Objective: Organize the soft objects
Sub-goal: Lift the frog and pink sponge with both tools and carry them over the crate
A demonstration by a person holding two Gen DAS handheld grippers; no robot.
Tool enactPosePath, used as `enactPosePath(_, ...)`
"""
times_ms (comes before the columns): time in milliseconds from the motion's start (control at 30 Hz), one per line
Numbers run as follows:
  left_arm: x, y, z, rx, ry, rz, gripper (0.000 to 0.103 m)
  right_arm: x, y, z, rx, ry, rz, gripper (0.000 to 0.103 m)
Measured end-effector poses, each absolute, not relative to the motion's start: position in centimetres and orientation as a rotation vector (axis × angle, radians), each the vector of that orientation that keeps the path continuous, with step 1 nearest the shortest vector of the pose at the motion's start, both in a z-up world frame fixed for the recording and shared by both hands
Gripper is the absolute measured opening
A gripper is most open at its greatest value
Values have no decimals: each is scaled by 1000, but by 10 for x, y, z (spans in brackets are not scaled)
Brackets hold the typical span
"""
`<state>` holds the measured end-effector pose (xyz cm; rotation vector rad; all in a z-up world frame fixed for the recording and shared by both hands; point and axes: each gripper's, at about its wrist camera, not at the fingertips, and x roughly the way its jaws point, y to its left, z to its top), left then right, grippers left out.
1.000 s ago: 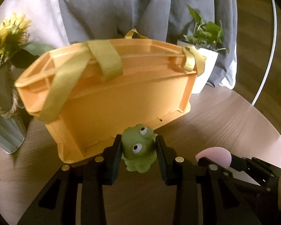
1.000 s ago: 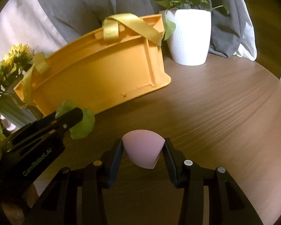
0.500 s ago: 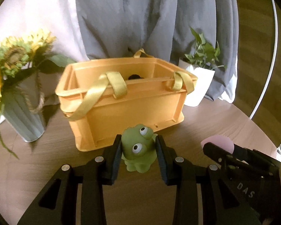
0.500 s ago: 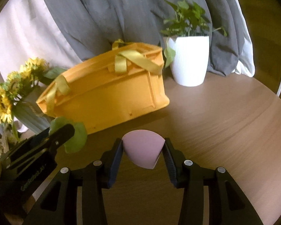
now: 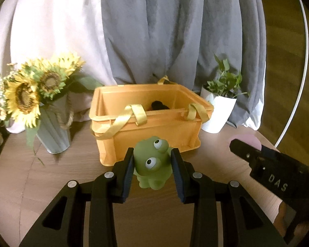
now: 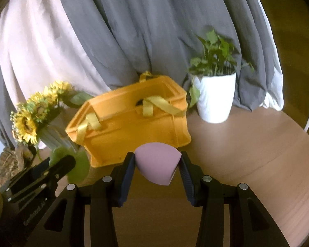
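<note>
Rubbery green frog toy (image 5: 152, 162), bulging eyes, pinched in left claw (image 5: 152, 171) above wood-grain surface (image 5: 61, 177). Matte pink sponge wedge (image 6: 157, 163), rounded top, clamped in right claw (image 6: 157, 169). Beyond: rigid orange plastic crate (image 5: 154, 126) with yellow webbing straps (image 5: 121, 120); ribbed white pot (image 6: 215, 97).

Both claws now sit farther back and higher than a second ago.

The orange basket (image 5: 148, 121) looks smaller in both wrist views than before, and its open top shows in the left view, with a dark item (image 5: 159, 105) inside that was hidden a second ago. More of the worktop (image 5: 51, 175) lies between claws and basket. The sunflower vase (image 5: 51, 131) and white plant pot (image 6: 215, 98) now show whole, with far more grey curtain (image 5: 175, 30) above them. The basket no longer looks tilted.
</note>
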<state>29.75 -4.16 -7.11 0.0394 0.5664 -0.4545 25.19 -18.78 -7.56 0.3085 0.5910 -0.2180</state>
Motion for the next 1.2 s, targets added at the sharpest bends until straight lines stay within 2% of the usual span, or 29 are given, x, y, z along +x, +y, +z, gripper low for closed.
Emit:
enactPosePath(567,262,-36,-16,-13,425,-347,35,242,-194,-17,260,463,-105,45)
enactPosePath(1200,287,-41,25,-20,275,-297,35,273,-201,22,233,346,-16,45)
